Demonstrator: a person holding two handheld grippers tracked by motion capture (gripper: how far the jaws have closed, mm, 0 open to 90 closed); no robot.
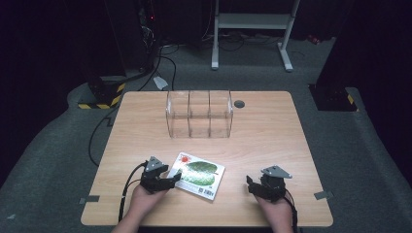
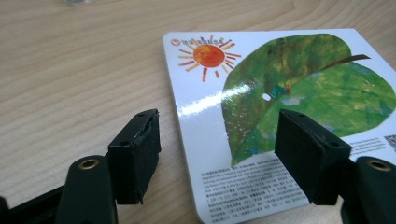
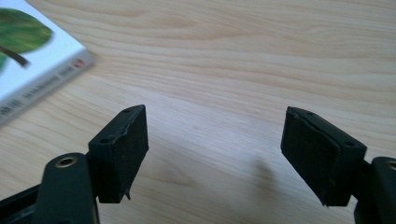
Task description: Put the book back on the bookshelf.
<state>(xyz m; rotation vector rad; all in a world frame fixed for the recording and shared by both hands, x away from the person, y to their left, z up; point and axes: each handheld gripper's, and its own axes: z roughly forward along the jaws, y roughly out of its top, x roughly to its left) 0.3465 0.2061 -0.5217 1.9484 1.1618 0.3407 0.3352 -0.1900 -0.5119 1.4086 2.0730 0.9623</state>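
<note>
A white picture book (image 1: 198, 175) with a green leaf and an orange sun on its cover lies flat near the table's front edge. My left gripper (image 1: 176, 178) is open at the book's left end; in the left gripper view (image 2: 217, 156) one jaw is over the bare wood and the other over the book (image 2: 285, 112), straddling its edge. To the right of the book my right gripper (image 1: 248, 184) stands open above the wooden table (image 1: 262, 136), with nothing between its jaws (image 3: 215, 154). A corner of the book (image 3: 32, 56) shows at the upper left there.
A clear plastic box (image 1: 199, 113) with three compartments stands at the middle back of the table. A small dark round disc (image 1: 239, 103) lies to its right. Beyond the table are a white frame (image 1: 252, 29), cables and a yellow-black striped base (image 1: 104, 94).
</note>
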